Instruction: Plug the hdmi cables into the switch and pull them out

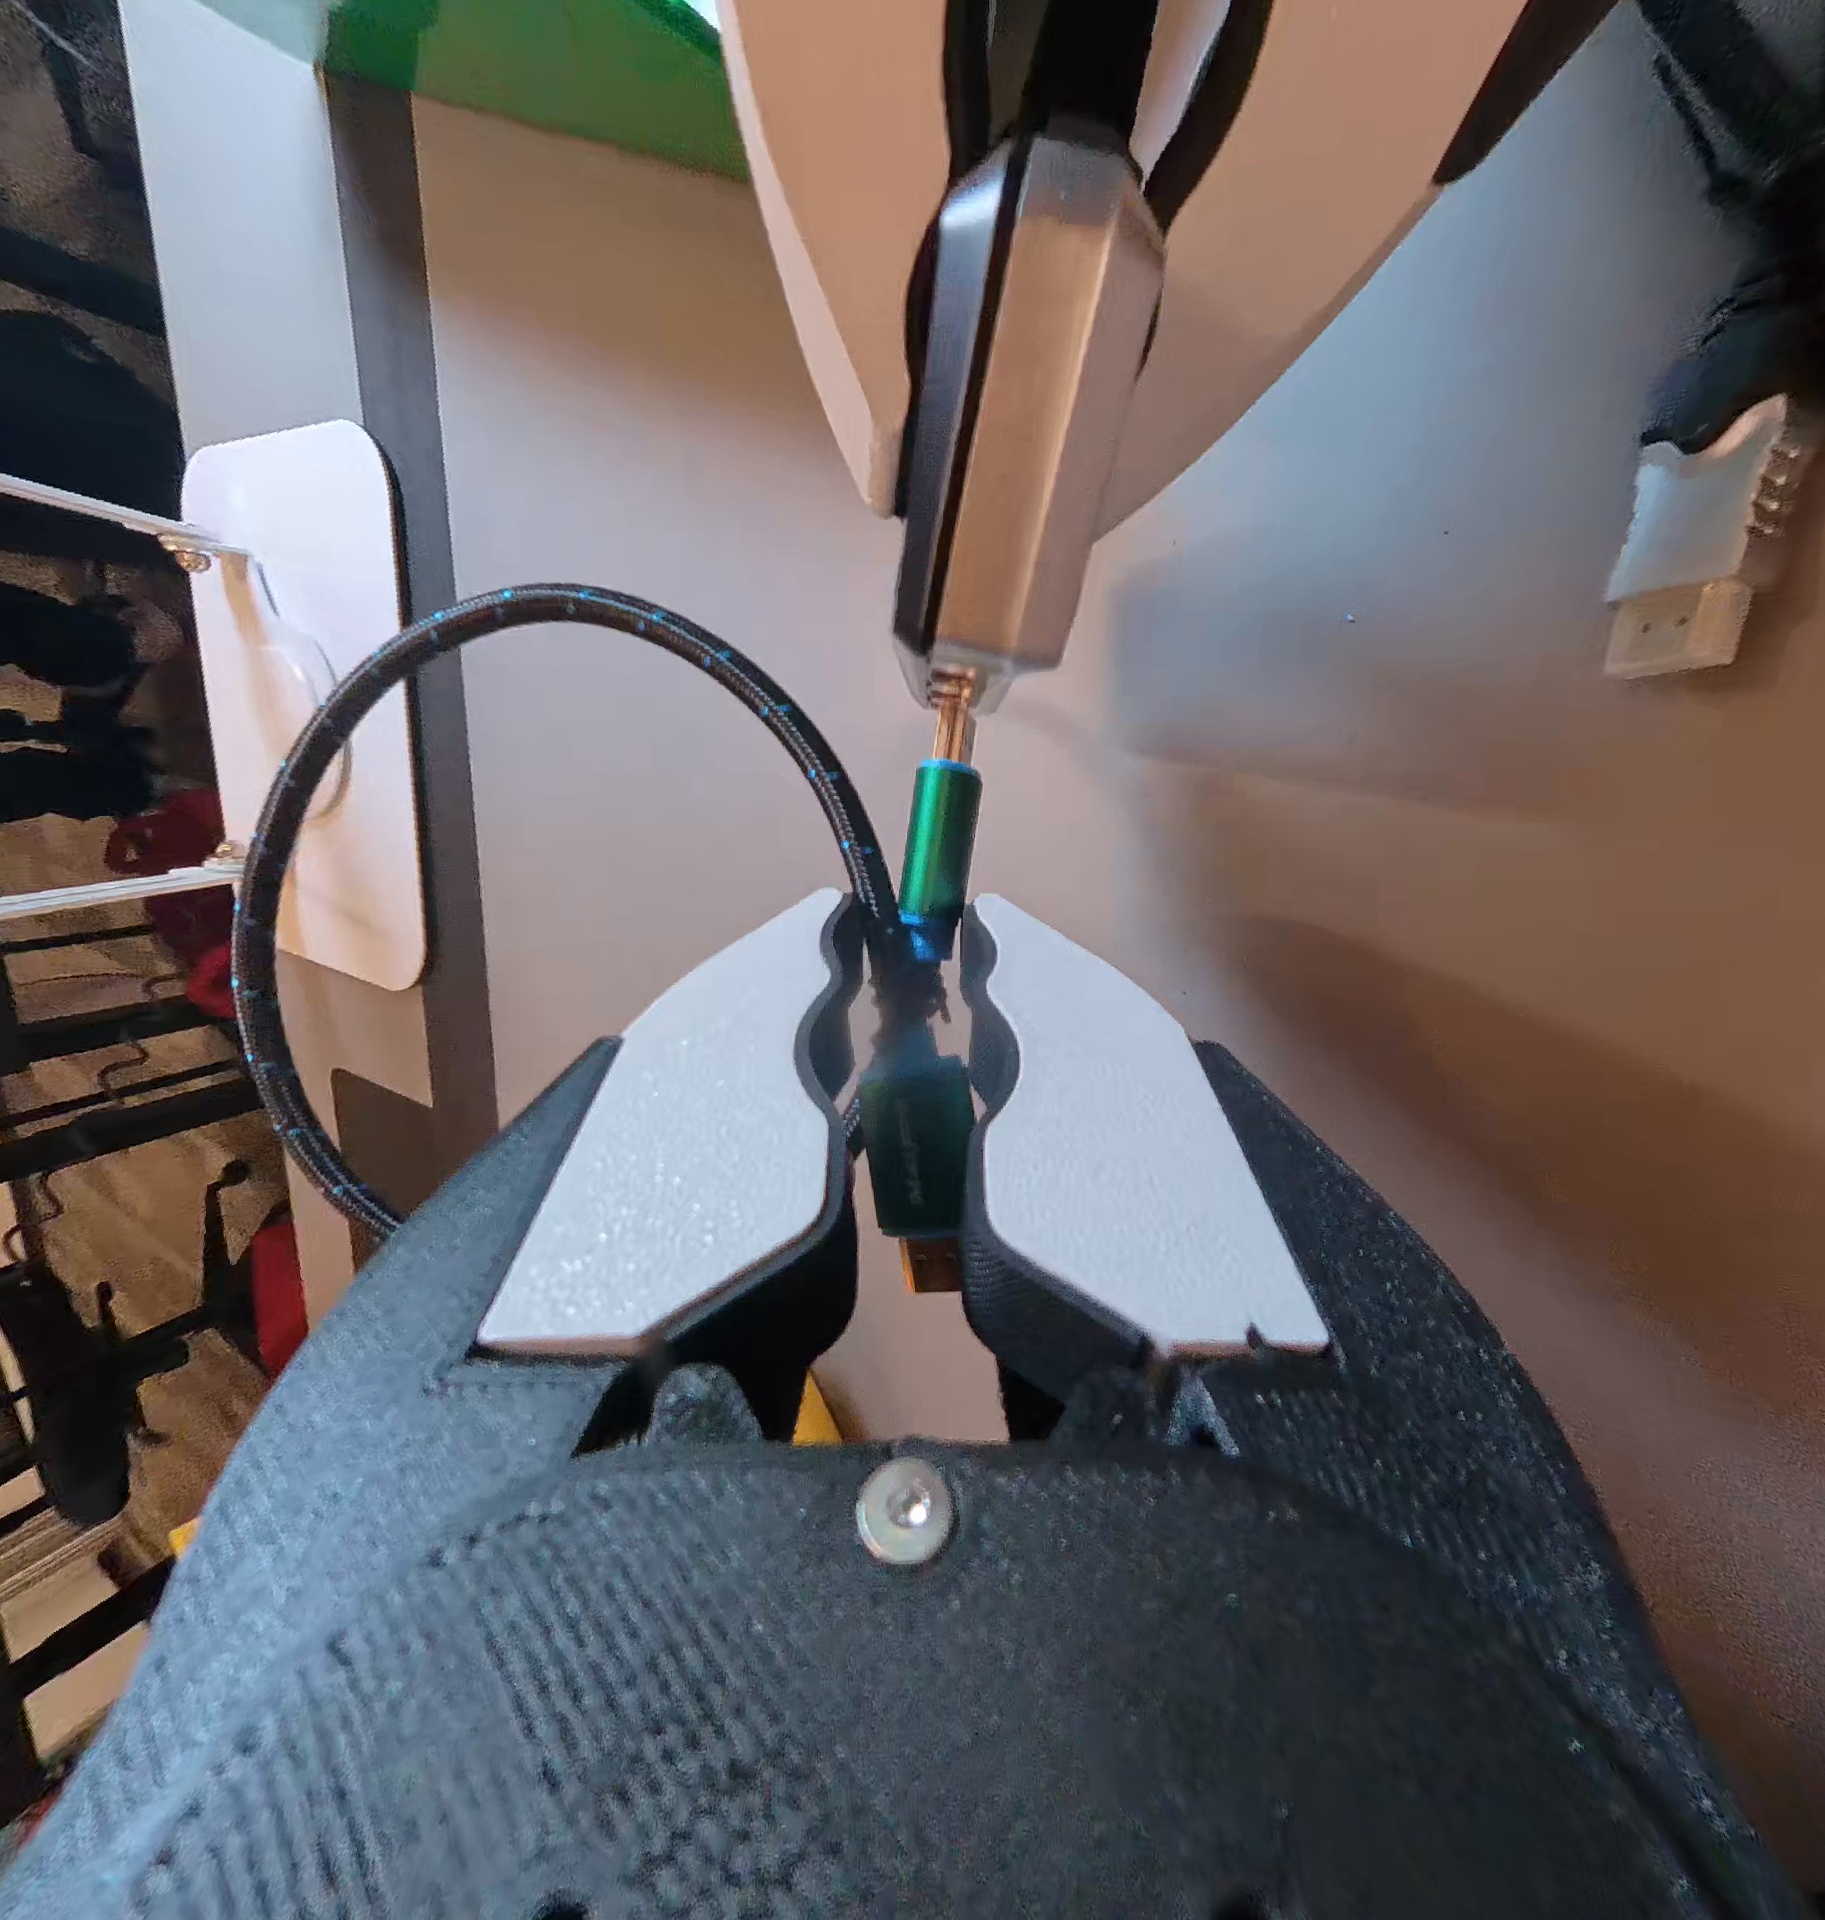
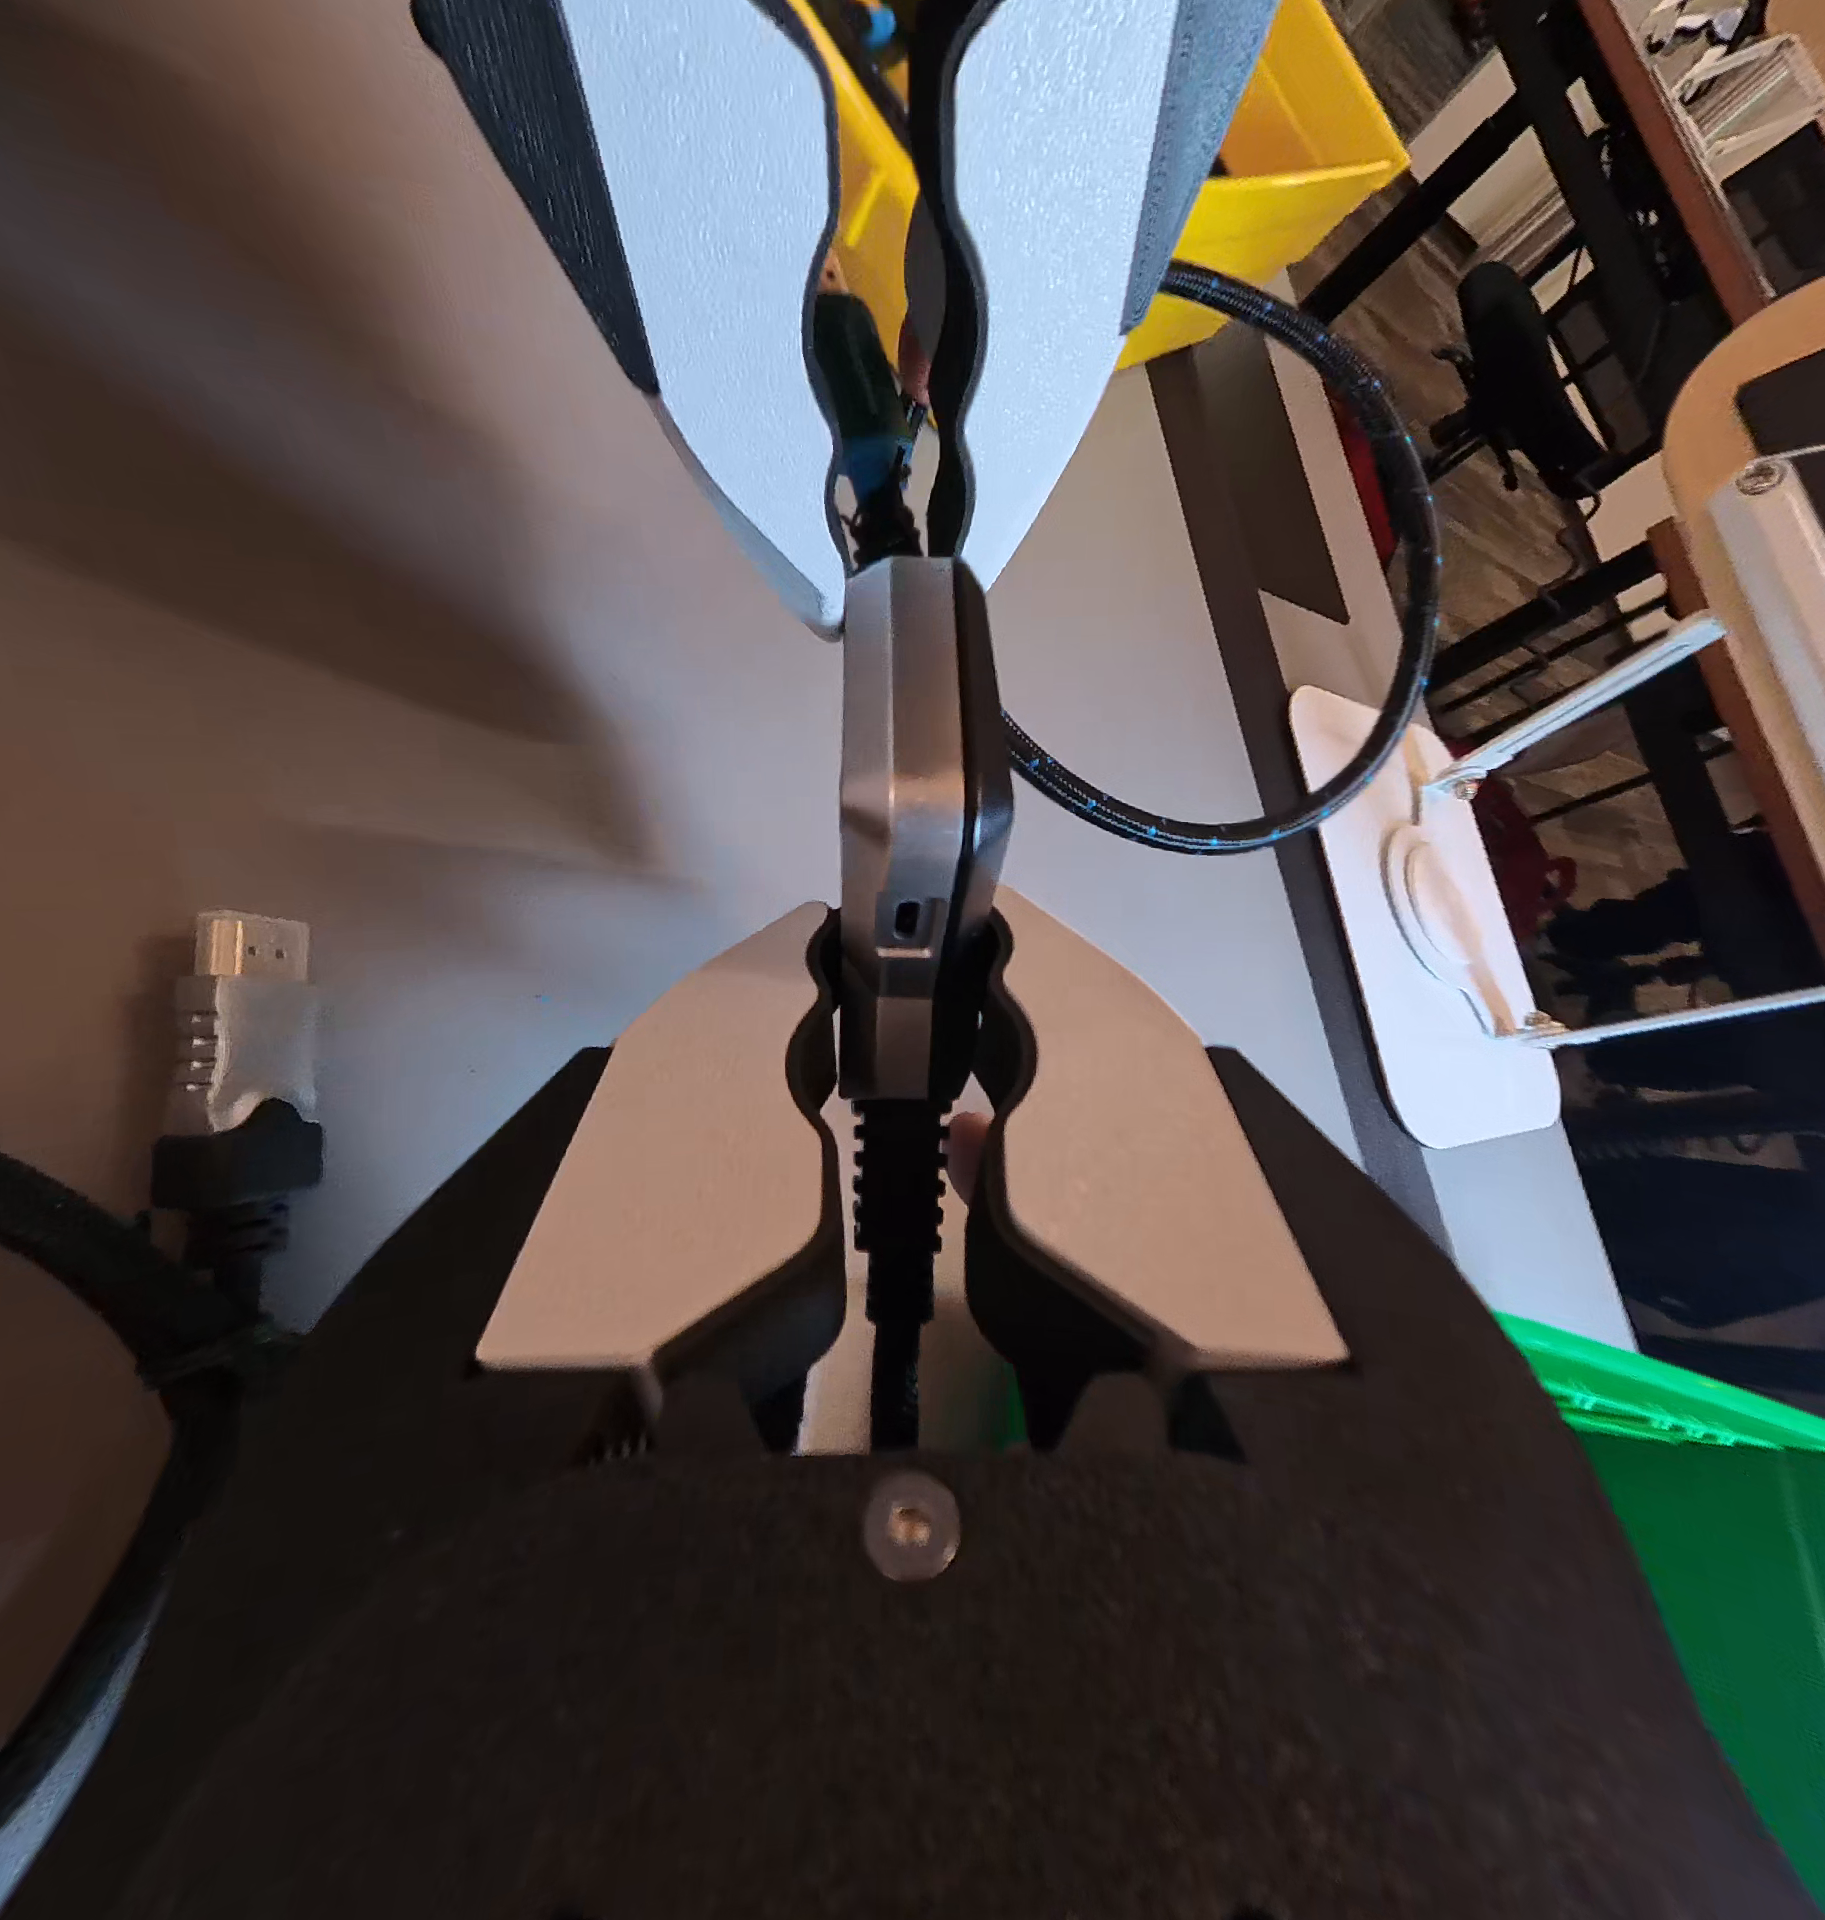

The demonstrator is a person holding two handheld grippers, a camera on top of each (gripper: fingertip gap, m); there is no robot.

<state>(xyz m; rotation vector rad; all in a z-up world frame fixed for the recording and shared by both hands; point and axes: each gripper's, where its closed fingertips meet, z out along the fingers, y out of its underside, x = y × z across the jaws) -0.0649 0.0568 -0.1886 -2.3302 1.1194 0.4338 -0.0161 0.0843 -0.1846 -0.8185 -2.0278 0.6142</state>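
Left claw [image 1: 913,940]: pinched nearly closed on the green plug [image 1: 937,847] of a short braided cable [image 1: 295,862], gripping it right at the strain relief.
Green plug: its gold tip points at the end of the switch [image 1: 1022,416] — it looks just seated in the port or right at its mouth, can't tell which.
Braided cable: black with blue flecks, loops out to the left and curls back so its second green plug [image 1: 913,1153] sits between the left claw's fingers, gold tip pointing toward the camera.
Right claw [image 2: 913,982]: clamped on the near end of the switch, where its black ribbed pigtail [image 2: 892,1205] comes out and runs back between the fingers.
Switch: slim grey metal body with a black face, held up off the tabletop [image 2: 368,520] between the two claws, edge-on in both views.
Spare cable: a silver HDMI plug [image 2: 248,997] on a thick black cord lies on the tabletop — off to the left in the right wrist view.
Bins: a yellow bin [image 2: 1292,166] beyond the left claw, a green bin [image 2: 1718,1558] at lower right.
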